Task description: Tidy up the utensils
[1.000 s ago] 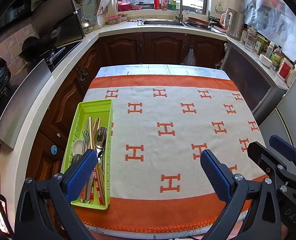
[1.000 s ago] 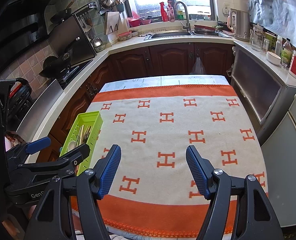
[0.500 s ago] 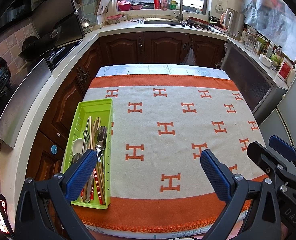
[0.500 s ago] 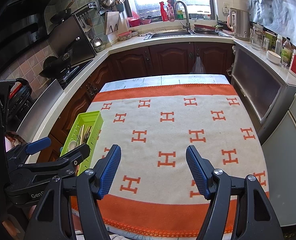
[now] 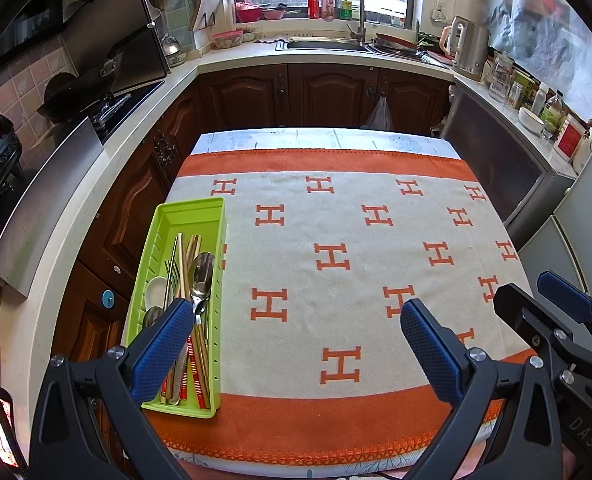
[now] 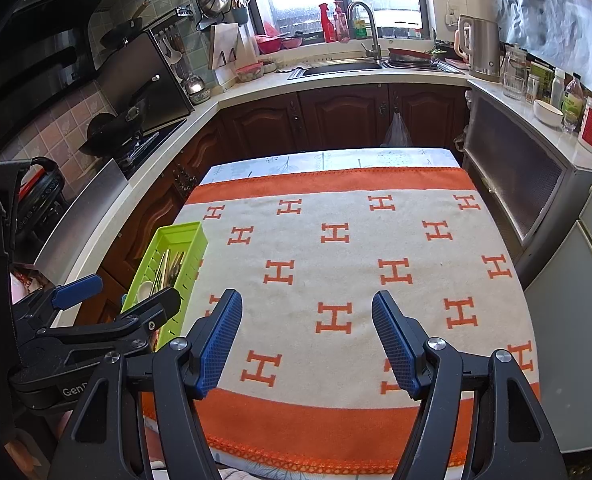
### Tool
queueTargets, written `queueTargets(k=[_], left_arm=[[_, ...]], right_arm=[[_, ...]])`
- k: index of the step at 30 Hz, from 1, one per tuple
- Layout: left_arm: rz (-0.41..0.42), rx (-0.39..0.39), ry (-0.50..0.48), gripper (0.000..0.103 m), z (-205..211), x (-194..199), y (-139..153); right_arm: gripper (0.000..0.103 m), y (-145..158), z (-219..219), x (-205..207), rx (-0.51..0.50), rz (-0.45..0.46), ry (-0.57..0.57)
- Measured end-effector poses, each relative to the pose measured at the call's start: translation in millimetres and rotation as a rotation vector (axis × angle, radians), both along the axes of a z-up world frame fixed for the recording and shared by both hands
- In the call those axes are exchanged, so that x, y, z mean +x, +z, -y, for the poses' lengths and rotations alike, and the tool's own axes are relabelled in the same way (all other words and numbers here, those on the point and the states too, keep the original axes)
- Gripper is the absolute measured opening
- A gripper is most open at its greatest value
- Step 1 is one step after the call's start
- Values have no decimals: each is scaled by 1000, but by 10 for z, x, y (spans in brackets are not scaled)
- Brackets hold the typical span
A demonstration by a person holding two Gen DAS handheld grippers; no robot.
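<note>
A lime-green utensil tray (image 5: 199,210) (image 6: 193,236) lies along the left edge of the table. Inside it are a metal spoon (image 5: 201,276), chopsticks (image 5: 183,264), a fork and a small white spoon (image 5: 155,290). My left gripper (image 5: 296,320) hovers over the near part of the table, open and empty, with its left finger in front of the tray's near end. Over the near middle of the cloth my right gripper (image 6: 307,312) is open with nothing between its blue pads. The left gripper (image 6: 115,292) also shows at the left of the right wrist view.
The table is covered by a cream cloth with orange H marks and orange borders (image 5: 336,264). Dark wood cabinets and a light counter ring the table, with a sink (image 5: 324,45) at the back, a stove with pans (image 5: 95,100) on the left and a kettle (image 5: 470,50) on the right.
</note>
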State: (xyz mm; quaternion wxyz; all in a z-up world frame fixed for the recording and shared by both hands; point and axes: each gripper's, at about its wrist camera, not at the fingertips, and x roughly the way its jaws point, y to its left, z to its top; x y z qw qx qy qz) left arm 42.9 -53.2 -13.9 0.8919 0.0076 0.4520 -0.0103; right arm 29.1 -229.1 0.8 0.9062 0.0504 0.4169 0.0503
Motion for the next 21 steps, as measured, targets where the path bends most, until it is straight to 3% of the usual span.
queueTargets(k=[21], left_arm=[[-14,9,-10,102,22,9,2]], right_arm=[[69,-26,-37,-2,7,-4,-4]])
